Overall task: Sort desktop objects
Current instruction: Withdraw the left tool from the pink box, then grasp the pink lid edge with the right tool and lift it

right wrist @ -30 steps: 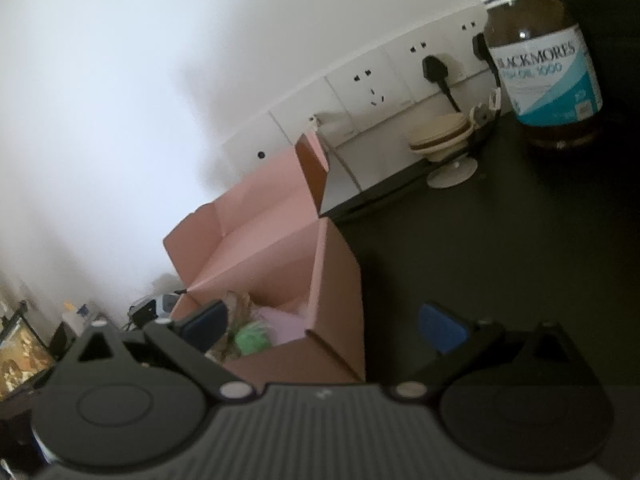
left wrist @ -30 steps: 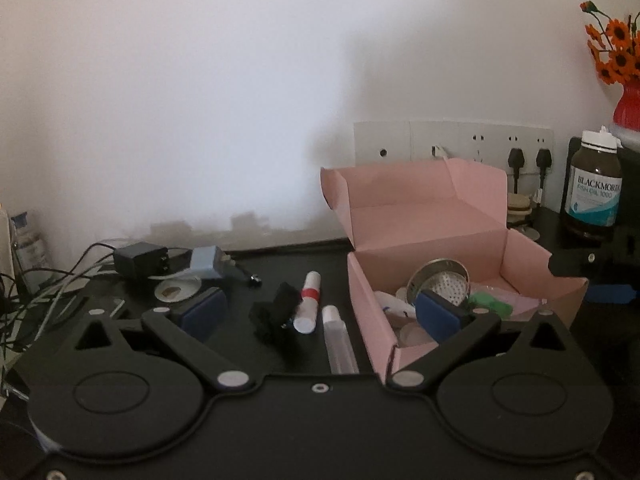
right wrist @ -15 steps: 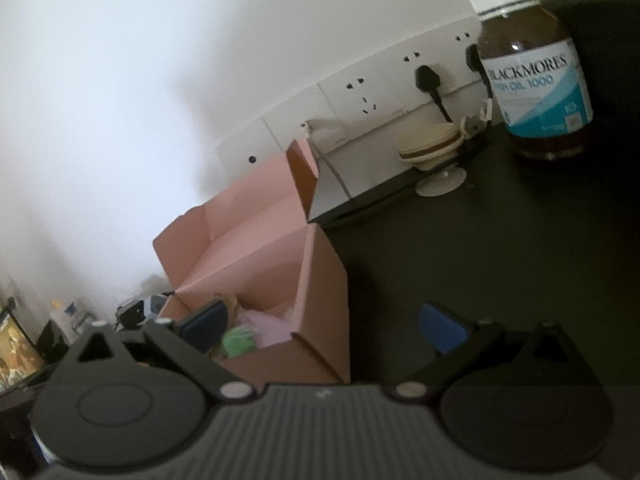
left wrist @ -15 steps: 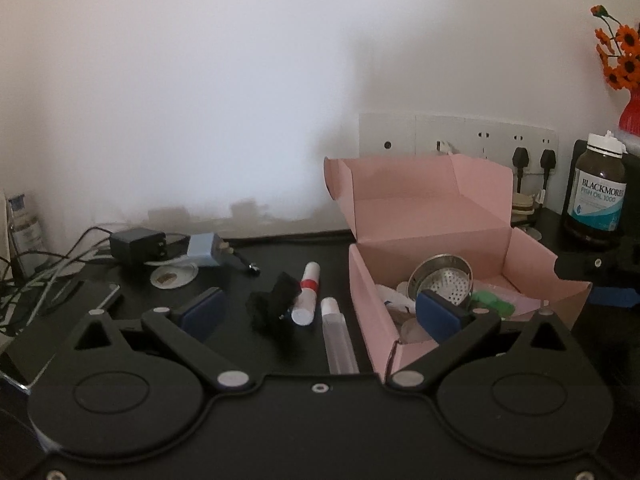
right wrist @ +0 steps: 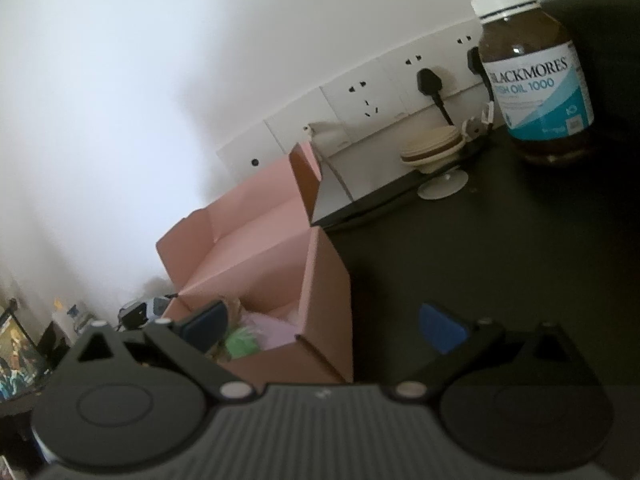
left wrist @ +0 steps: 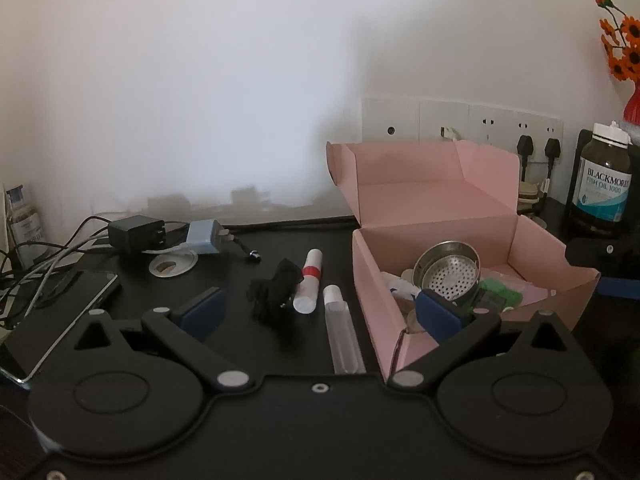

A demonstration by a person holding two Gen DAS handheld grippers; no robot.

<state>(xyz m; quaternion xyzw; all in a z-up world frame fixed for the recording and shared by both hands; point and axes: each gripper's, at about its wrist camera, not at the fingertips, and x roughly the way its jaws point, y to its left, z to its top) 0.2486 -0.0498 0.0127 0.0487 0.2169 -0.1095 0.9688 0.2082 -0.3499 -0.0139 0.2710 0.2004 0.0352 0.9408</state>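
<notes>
An open pink box [left wrist: 460, 232] stands on the black desk and holds a metal strainer [left wrist: 448, 274], a green item [left wrist: 500, 298] and some white pieces. Left of the box lie a white tube with a red band [left wrist: 309, 286], a clear tube [left wrist: 340, 330] and a crumpled black object [left wrist: 276, 290]. My left gripper [left wrist: 320, 314] is open above these, empty. My right gripper [right wrist: 324, 326] is open and empty, straddling the right wall of the pink box [right wrist: 320, 300].
Two chargers [left wrist: 172, 234] with tangled cables and a phone [left wrist: 60, 316] lie at the left. A brown fish oil bottle [right wrist: 532, 76] stands at the right by the wall sockets [right wrist: 360, 96]. Orange flowers in a red vase [left wrist: 626, 64] are far right.
The left gripper has drawn back and slightly left, showing more of the desk. The right gripper has shifted left and back, so the bottle and box sit further left in view.
</notes>
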